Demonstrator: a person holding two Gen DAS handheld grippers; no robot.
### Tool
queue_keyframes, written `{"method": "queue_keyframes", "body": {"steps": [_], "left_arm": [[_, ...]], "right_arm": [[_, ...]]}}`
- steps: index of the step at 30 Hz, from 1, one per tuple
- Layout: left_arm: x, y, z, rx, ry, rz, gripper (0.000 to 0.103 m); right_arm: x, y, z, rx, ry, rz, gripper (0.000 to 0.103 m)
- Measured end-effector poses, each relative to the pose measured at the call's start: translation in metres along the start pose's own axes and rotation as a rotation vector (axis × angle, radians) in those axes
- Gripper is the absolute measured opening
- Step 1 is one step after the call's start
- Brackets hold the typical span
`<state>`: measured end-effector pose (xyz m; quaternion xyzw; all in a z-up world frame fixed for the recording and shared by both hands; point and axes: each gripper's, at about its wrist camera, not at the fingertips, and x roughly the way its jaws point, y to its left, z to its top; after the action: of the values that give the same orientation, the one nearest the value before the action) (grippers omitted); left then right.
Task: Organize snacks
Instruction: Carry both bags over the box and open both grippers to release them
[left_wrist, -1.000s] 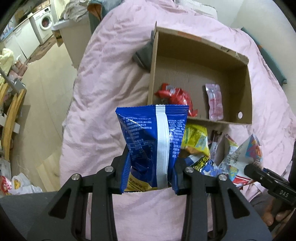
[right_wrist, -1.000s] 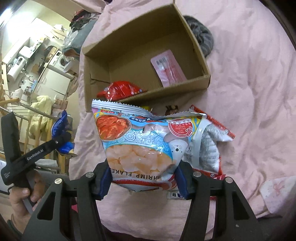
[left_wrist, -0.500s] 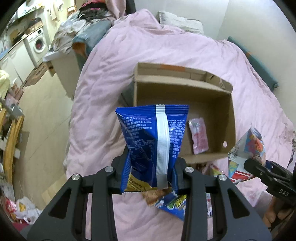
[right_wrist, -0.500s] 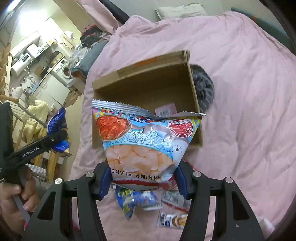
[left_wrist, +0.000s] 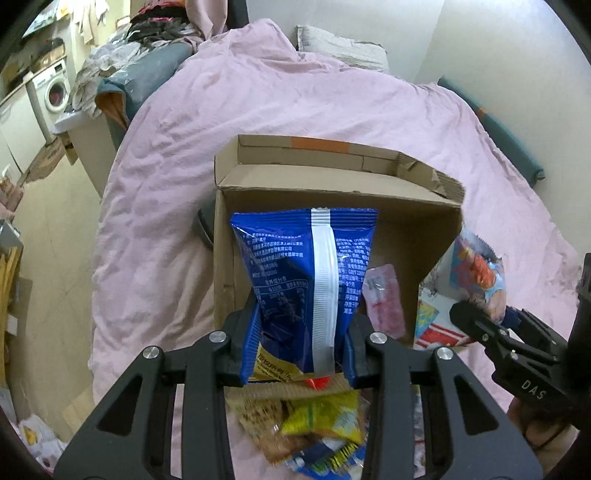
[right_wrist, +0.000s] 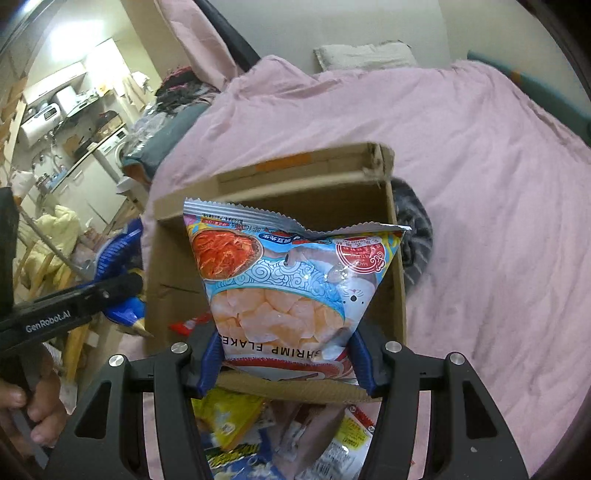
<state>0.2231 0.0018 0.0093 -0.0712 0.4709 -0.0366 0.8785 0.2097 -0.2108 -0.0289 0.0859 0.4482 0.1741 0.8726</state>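
Note:
My left gripper (left_wrist: 297, 350) is shut on a blue snack bag (left_wrist: 304, 273), held upright in front of the open cardboard box (left_wrist: 332, 177) on the pink bed. A pink packet (left_wrist: 384, 299) lies inside the box. My right gripper (right_wrist: 286, 363) is shut on a shrimp flakes bag (right_wrist: 288, 280), held above the same box (right_wrist: 295, 173); a red packet (right_wrist: 184, 325) shows inside it. The shrimp bag also shows at right in the left wrist view (left_wrist: 476, 273). Loose snack packets lie near the box's front wall (left_wrist: 317, 417) (right_wrist: 236, 413).
The pink duvet (left_wrist: 295, 103) covers the bed. A grey cloth (right_wrist: 415, 236) lies against the box's right side. A washing machine (left_wrist: 51, 92) and piled clothes stand left of the bed. A pillow (right_wrist: 365, 55) lies at the bed's head.
Both grippers have risen and tilted up with their bags, so the box now sits lower and more of the bed and room shows. The loose snack pile has dropped to the bottom edge.

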Motion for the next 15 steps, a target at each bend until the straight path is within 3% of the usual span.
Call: {"method": "queue_keyframes", "body": {"steps": [4, 7, 15], "left_arm": [[0.017, -0.002, -0.003, -0.013, 0.032, -0.015, 0.032], [0.023, -0.005, -0.004, 0.009, 0.021, 0.018, 0.032], [0.029, -0.007, -0.003, -0.013, 0.028, 0.016, 0.033]], "right_arm": [[0.012, 0.001, -0.002, -0.037, 0.028, -0.019, 0.06], [0.016, 0.003, 0.001, -0.045, 0.033, -0.015, 0.06], [0.032, 0.001, 0.004, -0.045, 0.079, -0.026, 0.06]]}}
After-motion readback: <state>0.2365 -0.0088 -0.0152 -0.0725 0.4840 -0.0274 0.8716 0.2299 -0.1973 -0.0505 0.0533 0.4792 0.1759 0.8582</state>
